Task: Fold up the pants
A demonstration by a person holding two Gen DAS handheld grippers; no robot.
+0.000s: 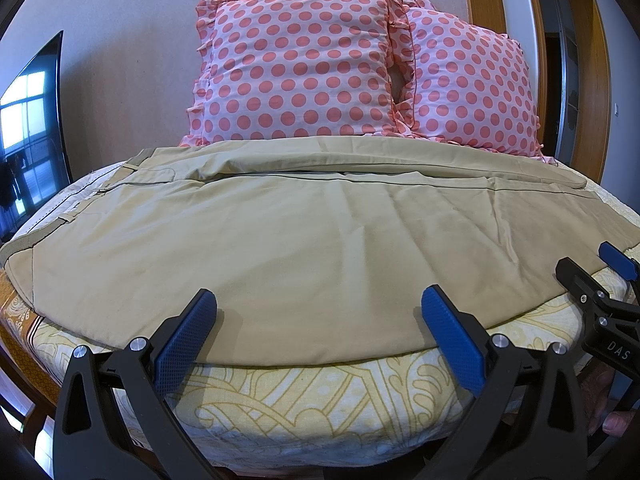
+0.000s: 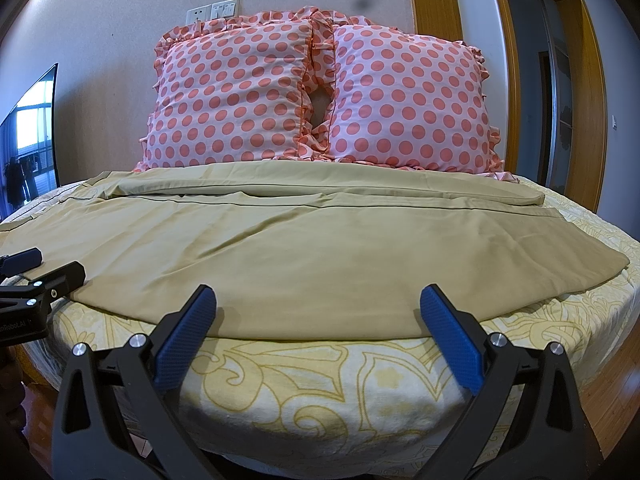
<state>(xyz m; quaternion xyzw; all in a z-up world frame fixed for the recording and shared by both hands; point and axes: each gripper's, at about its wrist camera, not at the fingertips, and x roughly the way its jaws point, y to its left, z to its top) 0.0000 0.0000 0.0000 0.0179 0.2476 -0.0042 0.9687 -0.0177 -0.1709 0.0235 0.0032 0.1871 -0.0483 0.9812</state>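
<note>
Tan pants (image 1: 304,232) lie spread flat across the bed, waistband at the left and leg ends at the right, one leg nearer me and the other behind it. They also fill the right wrist view (image 2: 304,248). My left gripper (image 1: 318,306) is open and empty, fingertips just over the pants' near edge. My right gripper (image 2: 318,304) is open and empty over the same edge, further right. The right gripper shows at the right edge of the left wrist view (image 1: 600,268), and the left gripper at the left edge of the right wrist view (image 2: 44,264).
The bed has a yellow patterned sheet (image 1: 320,392) with its front edge just below my grippers. Two pink polka-dot pillows (image 1: 304,68) (image 2: 404,100) stand against the wall behind the pants. A dark TV screen (image 1: 32,120) is at the left, a wooden door frame (image 2: 588,92) at the right.
</note>
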